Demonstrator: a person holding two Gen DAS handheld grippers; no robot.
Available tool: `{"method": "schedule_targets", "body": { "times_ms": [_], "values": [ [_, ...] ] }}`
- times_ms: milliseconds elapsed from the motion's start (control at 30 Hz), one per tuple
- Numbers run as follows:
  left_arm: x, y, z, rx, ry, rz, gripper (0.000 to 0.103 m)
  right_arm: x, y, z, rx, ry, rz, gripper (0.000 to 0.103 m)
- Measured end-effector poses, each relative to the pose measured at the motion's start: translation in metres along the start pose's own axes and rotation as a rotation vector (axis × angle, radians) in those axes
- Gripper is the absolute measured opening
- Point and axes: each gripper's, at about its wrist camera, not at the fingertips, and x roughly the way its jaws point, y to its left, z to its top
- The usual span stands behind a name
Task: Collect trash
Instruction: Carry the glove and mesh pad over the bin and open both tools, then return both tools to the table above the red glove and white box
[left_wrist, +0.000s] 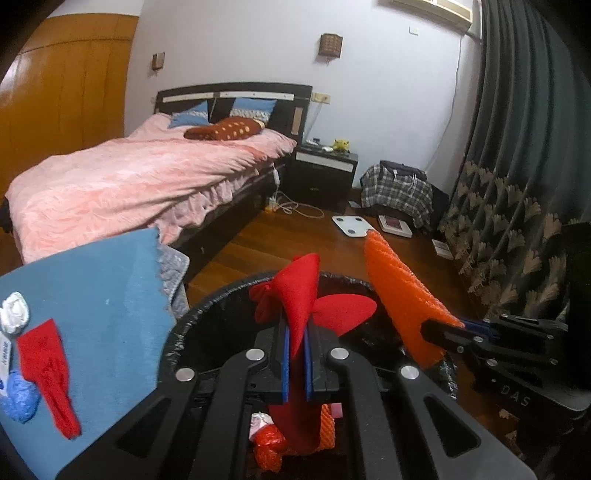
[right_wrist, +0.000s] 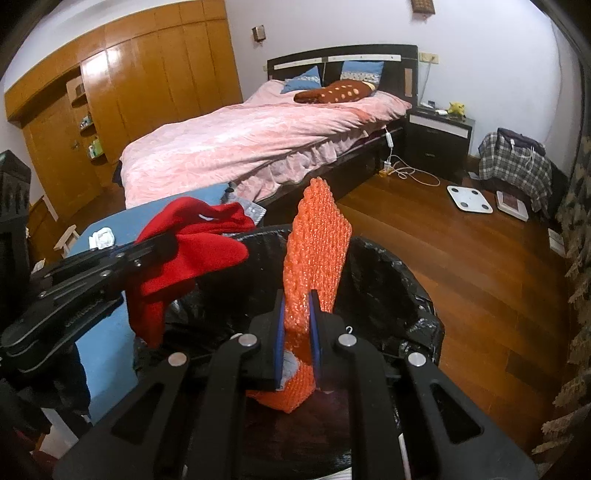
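1. A round trash bin (left_wrist: 207, 306) lined with a black plastic bag stands on the wooden floor (left_wrist: 280, 240) at the near centre of both views; its rim is bare on the far side, and the floor beyond it lies open up to the bed (left_wrist: 122, 184) on the left and the patterned curtain (left_wrist: 517, 229) on the right.
2. A blue worktop (left_wrist: 103, 295) touches or overlaps the bin's left rim (which of the two cannot be told); it carries a red scrap (left_wrist: 48, 373), a white crumpled wad (left_wrist: 14, 312) and a blue crumpled wad (left_wrist: 18, 398).
3. The left gripper (left_wrist: 297, 362) sits over the bin's mouth, its jaws pressed together on a red foam sheet (left_wrist: 301, 291), which curls upward past the blue pads and also hangs below them into the bin.
4. The right gripper (right_wrist: 297, 332), just to the right of the left one, pinches an orange foam net (right_wrist: 317, 251) between its jaws; the net stands upright above the bin and is bumpy and mesh-like.
5. Inside the bin lie more red and orange scraps (left_wrist: 269, 443).
6. Far right on the floor rest a white scale (right_wrist: 469, 199) and a plaid bag (right_wrist: 513, 166), well apart from the bin.
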Motion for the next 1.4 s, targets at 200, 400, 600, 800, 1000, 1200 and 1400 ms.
{"method": "schedule_targets", "body": {
  "times_ms": [200,400,600,800,1000,1200,1400],
  "values": [
    [0.009,-0.003,-0.004,0.008,0.033,-0.013,0.042,0.013,-0.008,-0.007,0.016,0.035,-0.017,0.032],
    [-0.008,0.018,-0.007,-0.019,0.013,0.048,0.069,0.012,-0.008,-0.014,0.038,0.026,-0.042,0.082],
    [-0.040,0.058,-0.010,-0.072,-0.024,0.137,0.085,0.003,0.005,-0.011,0.032,-0.022,-0.021,0.093],
    [-0.077,0.095,-0.017,-0.116,-0.061,0.235,0.090,0.000,0.030,0.003,0.011,-0.062,0.027,0.094],
    [-0.108,0.132,-0.028,-0.147,-0.079,0.334,0.090,0.011,0.071,0.019,-0.033,-0.080,0.080,0.094],
    [-0.132,0.170,-0.043,-0.186,-0.088,0.428,0.090,0.033,0.123,0.031,-0.099,-0.077,0.134,0.094],
    [-0.148,0.215,-0.060,-0.231,-0.082,0.520,0.090,0.058,0.173,0.038,-0.144,-0.071,0.184,0.094]
  ]
}}
